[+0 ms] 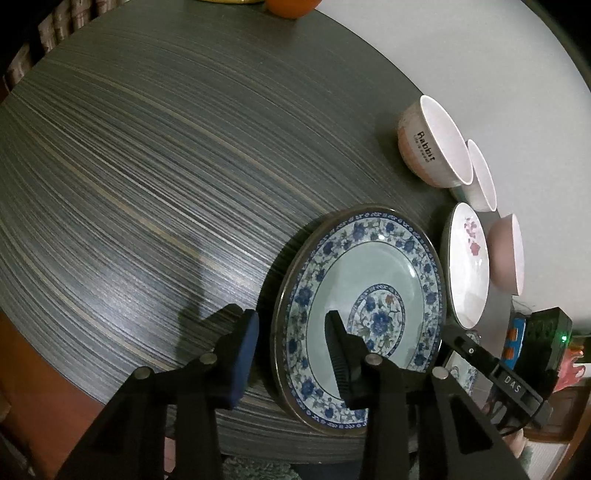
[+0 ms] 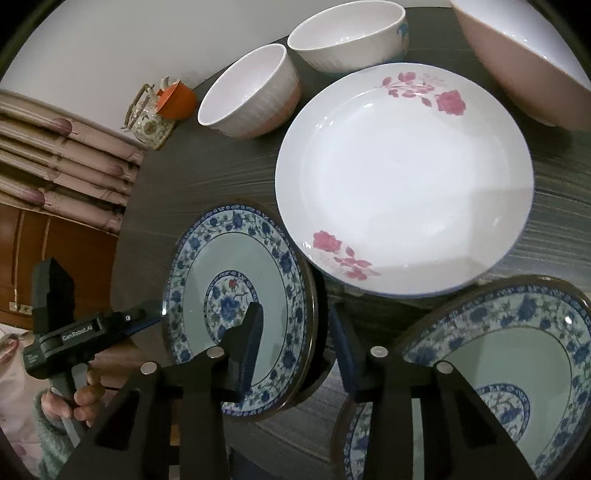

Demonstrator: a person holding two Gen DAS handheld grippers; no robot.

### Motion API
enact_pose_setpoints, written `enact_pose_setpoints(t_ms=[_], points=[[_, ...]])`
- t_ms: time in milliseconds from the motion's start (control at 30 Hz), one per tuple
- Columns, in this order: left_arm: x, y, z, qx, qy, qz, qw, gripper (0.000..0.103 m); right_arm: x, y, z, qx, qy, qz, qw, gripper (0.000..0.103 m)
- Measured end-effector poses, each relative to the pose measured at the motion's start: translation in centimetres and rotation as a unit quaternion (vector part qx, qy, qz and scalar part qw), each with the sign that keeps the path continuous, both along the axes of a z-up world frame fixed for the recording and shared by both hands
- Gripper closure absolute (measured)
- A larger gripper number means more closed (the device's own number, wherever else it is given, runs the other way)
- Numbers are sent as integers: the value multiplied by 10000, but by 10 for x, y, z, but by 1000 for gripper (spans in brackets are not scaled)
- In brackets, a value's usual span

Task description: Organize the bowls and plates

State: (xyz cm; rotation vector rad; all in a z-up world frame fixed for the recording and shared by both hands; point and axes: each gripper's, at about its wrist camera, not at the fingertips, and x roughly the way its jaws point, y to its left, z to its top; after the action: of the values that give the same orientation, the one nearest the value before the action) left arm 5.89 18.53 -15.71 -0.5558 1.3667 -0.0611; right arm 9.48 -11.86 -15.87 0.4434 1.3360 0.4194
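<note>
A blue-floral plate (image 1: pixel 354 295) lies near the round table's front edge, also seen in the right wrist view (image 2: pixel 240 295). My left gripper (image 1: pixel 291 317) is open and straddles the plate's left rim, one pad outside and one over the plate's well. My right gripper (image 2: pixel 295 310) is open astride the opposite rim. Each gripper shows in the other's view: the left gripper (image 2: pixel 151 318) held by a hand (image 2: pixel 85 395), the right gripper (image 1: pixel 454 338) at the far rim. A second blue-floral plate (image 2: pixel 517 350) sits at lower right, with what looks like another under it.
A white plate with pink flowers (image 2: pixel 402 177) lies just behind. Two white bowls (image 2: pixel 251 92) (image 2: pixel 351 33) and a large pink bowl (image 2: pixel 517 55) stand further back. A teapot (image 2: pixel 147 118) and an orange cup (image 2: pixel 179 98) sit at the table's edge. The dark striped tabletop (image 1: pixel 147 184) spreads to the left.
</note>
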Motion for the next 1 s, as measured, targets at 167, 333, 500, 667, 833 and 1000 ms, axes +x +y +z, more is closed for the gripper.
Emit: enact_pose_setpoints(t_ms=[167, 333, 500, 667, 833, 1000], points=[[4, -1, -7, 27, 26, -31, 10000, 76, 5, 4, -8, -52, 53, 51, 10000, 79], [5, -3, -14, 19, 63, -74, 10000, 79, 7, 8, -15, -90, 109, 51, 9999, 86], [5, -5, -14, 130, -31, -171, 9998, 84, 7, 15, -17, -199, 73, 107, 9997, 88], [4, -6, -7, 327, -177, -229, 9990, 84, 3, 17, -16, -153, 145, 57, 9998, 89], [2, 3, 4, 438, -335, -213, 9983, 84, -5, 23, -10, -164, 95, 23, 9998, 89], [-3, 16, 11, 543, -432, -165, 9975, 84, -13, 35, -3, -163, -16, 24, 9999, 89]])
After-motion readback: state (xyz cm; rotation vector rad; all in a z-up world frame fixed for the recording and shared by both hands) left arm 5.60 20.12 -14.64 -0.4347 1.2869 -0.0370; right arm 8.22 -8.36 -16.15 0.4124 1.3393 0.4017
